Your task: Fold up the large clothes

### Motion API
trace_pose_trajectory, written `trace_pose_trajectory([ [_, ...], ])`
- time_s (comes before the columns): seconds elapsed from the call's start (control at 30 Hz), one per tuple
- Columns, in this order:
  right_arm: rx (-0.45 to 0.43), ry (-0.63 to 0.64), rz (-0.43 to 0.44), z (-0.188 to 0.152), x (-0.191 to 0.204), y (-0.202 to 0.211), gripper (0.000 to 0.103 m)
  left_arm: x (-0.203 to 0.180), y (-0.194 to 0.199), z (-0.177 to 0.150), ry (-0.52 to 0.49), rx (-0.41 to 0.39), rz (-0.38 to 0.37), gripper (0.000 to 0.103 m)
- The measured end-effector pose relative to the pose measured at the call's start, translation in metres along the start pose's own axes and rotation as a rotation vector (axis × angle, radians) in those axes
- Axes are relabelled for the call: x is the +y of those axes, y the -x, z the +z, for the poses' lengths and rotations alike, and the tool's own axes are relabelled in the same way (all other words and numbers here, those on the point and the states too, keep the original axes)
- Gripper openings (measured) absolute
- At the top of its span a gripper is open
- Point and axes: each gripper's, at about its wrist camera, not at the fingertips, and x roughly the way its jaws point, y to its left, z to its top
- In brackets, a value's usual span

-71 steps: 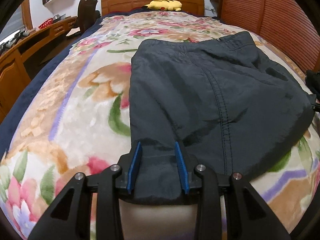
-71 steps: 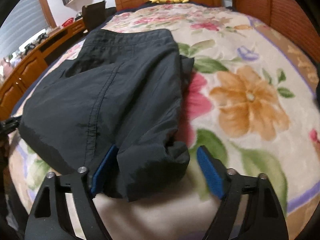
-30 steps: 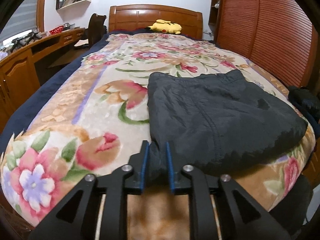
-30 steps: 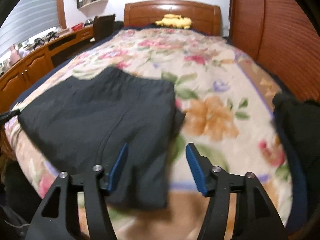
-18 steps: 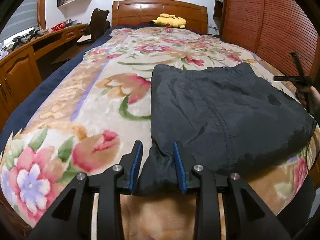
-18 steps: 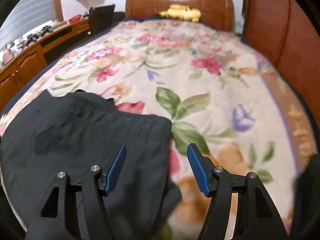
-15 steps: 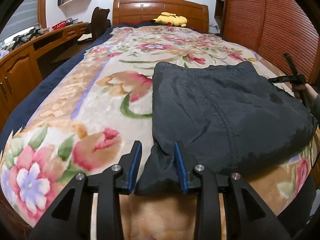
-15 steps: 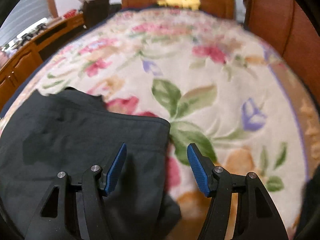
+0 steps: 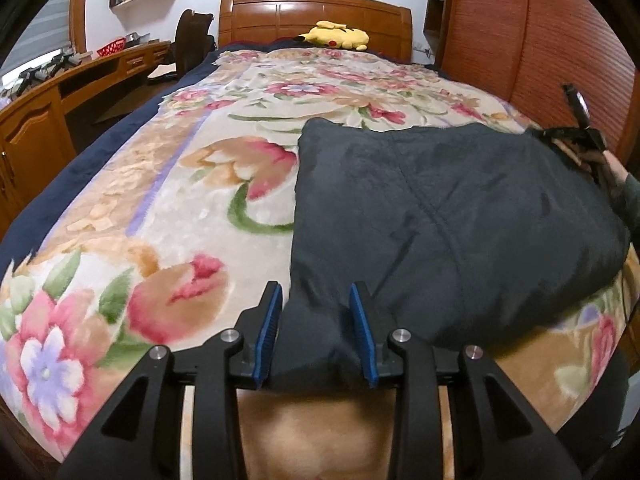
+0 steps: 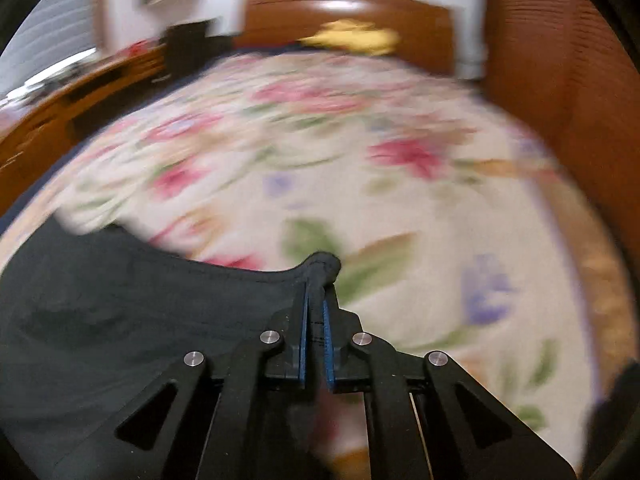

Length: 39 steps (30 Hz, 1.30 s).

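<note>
right wrist view: right claw (image 10: 316, 300) pinches the dark trousers (image 10: 140, 320); left claw (image 9: 316, 320) clasps their near corner.

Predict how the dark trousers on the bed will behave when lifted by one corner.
The dark trousers will probably sag: cloth bunches limply in the right tool. They look thin, so likely light. They may drag on the fuzzy blanket.

Blurred floral bedspread (image 10: 360, 184) and headboard (image 10: 348, 12); dark garment (image 10: 120, 320) cut off at left.
</note>
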Motion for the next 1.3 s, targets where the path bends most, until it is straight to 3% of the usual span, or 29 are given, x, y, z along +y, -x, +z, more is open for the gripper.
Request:
trace_pose_trajectory([
  [0.1,0.087,0.0,-0.021,-0.001,-0.003,-0.013,0.004,-0.004,0.005,0.002,-0.016,-0.007,0.008,0.034],
  [0.17,0.085,0.009,-0.052,-0.003,0.001,-0.008,0.006,-0.006,0.01,0.003,-0.02,-0.013,0.006,0.034],
  [0.23,0.084,0.024,-0.067,-0.004,0.005,0.004,0.021,-0.006,0.015,0.002,-0.024,-0.017,0.013,0.034],
  [0.3,0.08,0.063,-0.082,-0.005,0.011,0.017,0.053,-0.004,0.017,0.001,-0.02,-0.018,0.016,0.034],
  [0.37,0.056,0.092,-0.08,-0.011,0.02,0.038,0.067,-0.004,0.019,0.0,-0.016,-0.019,0.021,0.034],
  [0.53,-0.03,0.151,-0.037,-0.03,0.054,0.091,0.07,-0.002,0.019,-0.005,-0.014,-0.02,0.034,0.035],
  [0.7,-0.059,0.19,0.059,-0.066,0.097,0.126,0.07,0.0,0.015,-0.008,-0.001,-0.012,0.029,0.035],
  [1.0,-0.03,0.212,0.119,-0.108,0.154,0.127,0.07,0.002,0.005,-0.014,0.015,0.012,0.026,0.036],
  [1.3,-0.045,0.245,0.209,-0.124,0.208,0.122,0.07,0.001,0.001,-0.021,0.028,0.017,0.019,0.037],
])
